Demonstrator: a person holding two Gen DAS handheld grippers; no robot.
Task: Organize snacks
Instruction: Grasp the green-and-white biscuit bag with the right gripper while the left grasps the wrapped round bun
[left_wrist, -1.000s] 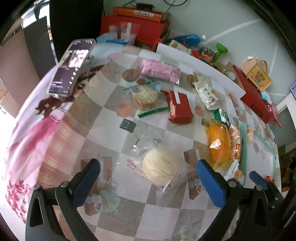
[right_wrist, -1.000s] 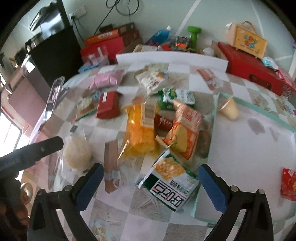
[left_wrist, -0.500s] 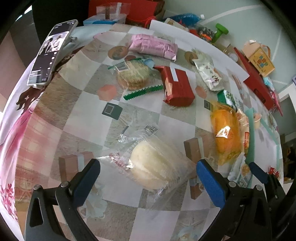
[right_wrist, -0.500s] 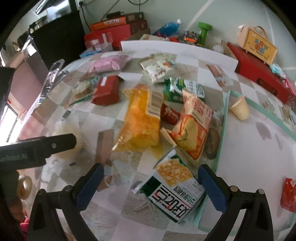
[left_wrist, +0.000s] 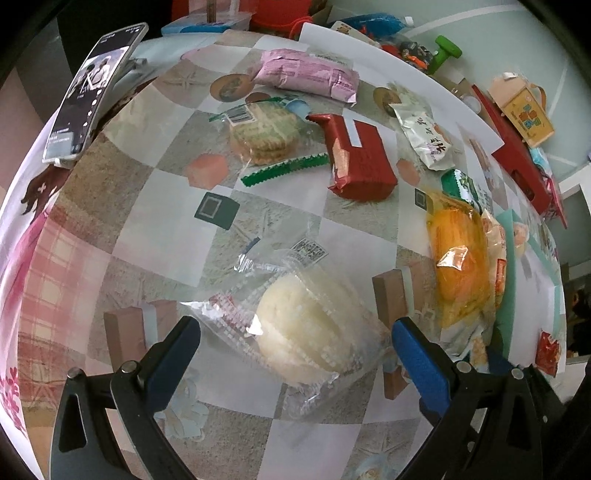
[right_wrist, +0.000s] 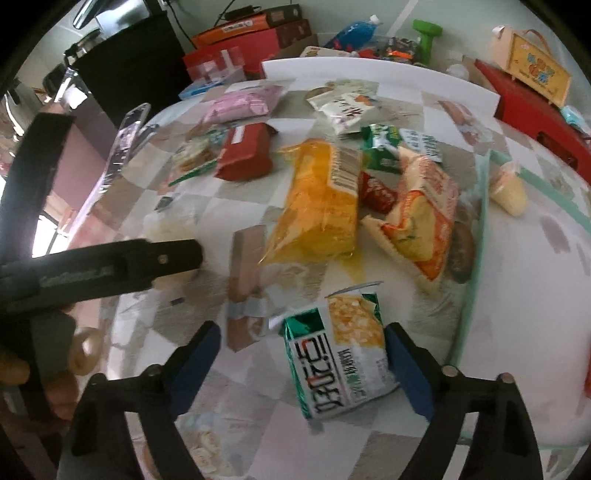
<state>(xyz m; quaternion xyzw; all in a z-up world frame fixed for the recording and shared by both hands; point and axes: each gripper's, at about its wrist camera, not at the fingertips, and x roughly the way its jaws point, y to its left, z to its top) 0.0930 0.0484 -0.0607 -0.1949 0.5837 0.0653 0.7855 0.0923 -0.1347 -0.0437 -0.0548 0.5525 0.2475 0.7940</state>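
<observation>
2 grippers: left gripper (left_wrist: 295, 343) and right gripper (right_wrist: 301, 350) both spread wide, holding nothing.
Bun bag (left_wrist: 295, 325): soft, crinkly, slippery; pinch wrapper seam at 10 o'clock.

Red snack packet (right_wrist: 587, 384): cut off by right edge of right wrist view.
Cream bun in clear wrapper (right_wrist: 166, 229): half hidden behind left gripper's arm.
Brown item (right_wrist: 461, 247): mostly hidden under orange-and-white bread bag (right_wrist: 417, 218); identity unclear.
</observation>
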